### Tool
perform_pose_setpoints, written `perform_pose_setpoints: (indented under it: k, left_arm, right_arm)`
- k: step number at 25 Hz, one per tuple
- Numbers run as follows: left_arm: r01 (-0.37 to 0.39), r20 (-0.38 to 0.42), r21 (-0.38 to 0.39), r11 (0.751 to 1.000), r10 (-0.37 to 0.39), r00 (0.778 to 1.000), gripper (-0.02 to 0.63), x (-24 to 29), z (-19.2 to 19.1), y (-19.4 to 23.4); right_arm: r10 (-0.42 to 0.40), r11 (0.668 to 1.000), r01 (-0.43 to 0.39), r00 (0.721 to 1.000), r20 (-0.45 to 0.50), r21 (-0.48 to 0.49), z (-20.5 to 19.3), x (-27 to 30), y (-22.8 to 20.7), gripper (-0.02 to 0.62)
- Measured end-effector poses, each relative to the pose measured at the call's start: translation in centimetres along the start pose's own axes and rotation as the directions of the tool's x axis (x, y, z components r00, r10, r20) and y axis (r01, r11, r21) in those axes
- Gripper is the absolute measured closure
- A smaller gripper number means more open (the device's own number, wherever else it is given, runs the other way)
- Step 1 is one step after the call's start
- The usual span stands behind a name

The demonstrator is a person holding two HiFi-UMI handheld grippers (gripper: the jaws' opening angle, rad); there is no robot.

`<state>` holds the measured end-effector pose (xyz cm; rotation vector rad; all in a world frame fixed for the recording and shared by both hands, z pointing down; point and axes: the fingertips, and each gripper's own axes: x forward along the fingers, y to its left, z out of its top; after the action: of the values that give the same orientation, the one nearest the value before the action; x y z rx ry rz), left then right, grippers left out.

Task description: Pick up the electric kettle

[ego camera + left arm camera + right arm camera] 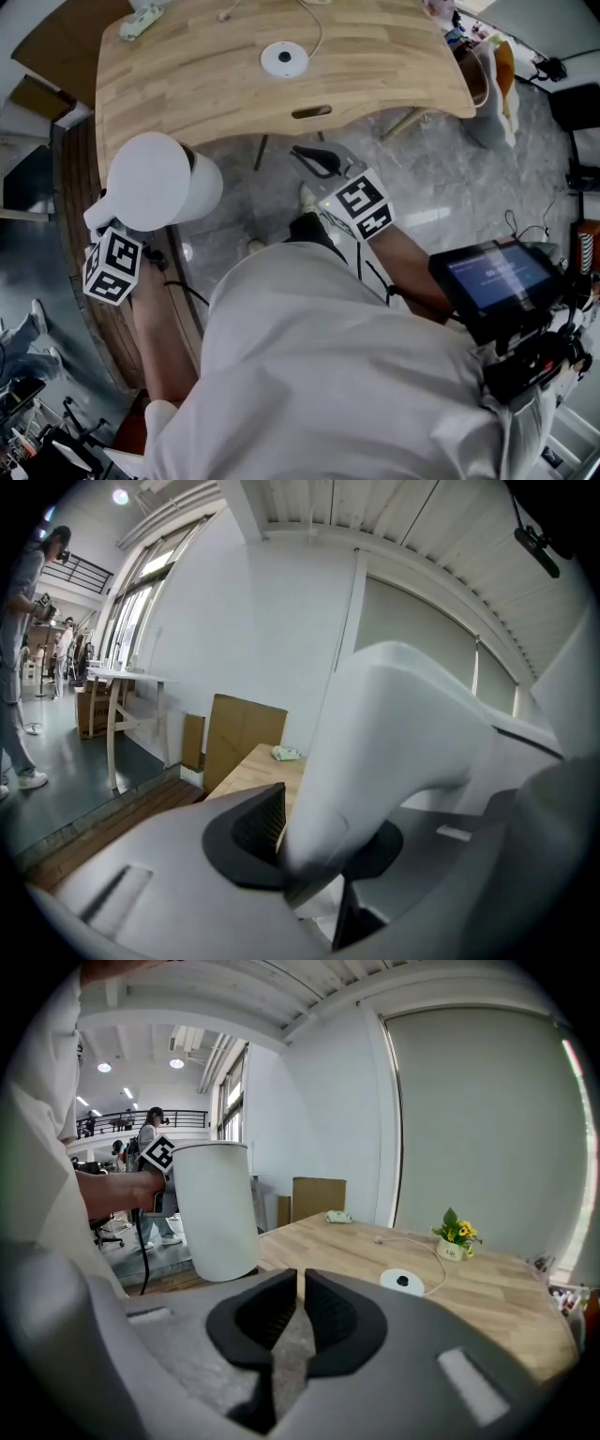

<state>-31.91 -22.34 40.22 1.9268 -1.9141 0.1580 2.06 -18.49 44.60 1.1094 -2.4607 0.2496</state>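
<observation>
The white electric kettle (155,183) hangs off the table's near left corner, clear of the top. My left gripper (111,217) is shut on its handle (394,733), which fills the space between the jaws in the left gripper view. From the right gripper view the kettle's body (217,1208) hangs in the air at the left. The kettle's round white base (284,58) with its cord lies on the wooden table (394,84). My right gripper (314,159) sits at the table's near edge, shut with nothing between its pads.
A small pot of yellow flowers (454,1241) stands behind the base (402,1281). A pale crumpled object (139,21) lies at the table's far left corner. Cardboard (318,1198) leans on the wall. People stand in the background at the left.
</observation>
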Motion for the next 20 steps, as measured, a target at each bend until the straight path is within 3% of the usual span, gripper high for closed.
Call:
perform_pose_setpoints:
  k: [20]
  left_arm:
    - [0.017,-0.002,0.025,1.0,-0.017,1.0,0.505,0.16,-0.05,-0.8]
  right_arm:
    - [0.008,1.0,-0.008,1.0,-0.005,-0.002,-0.08,0.17,0.41,0.569]
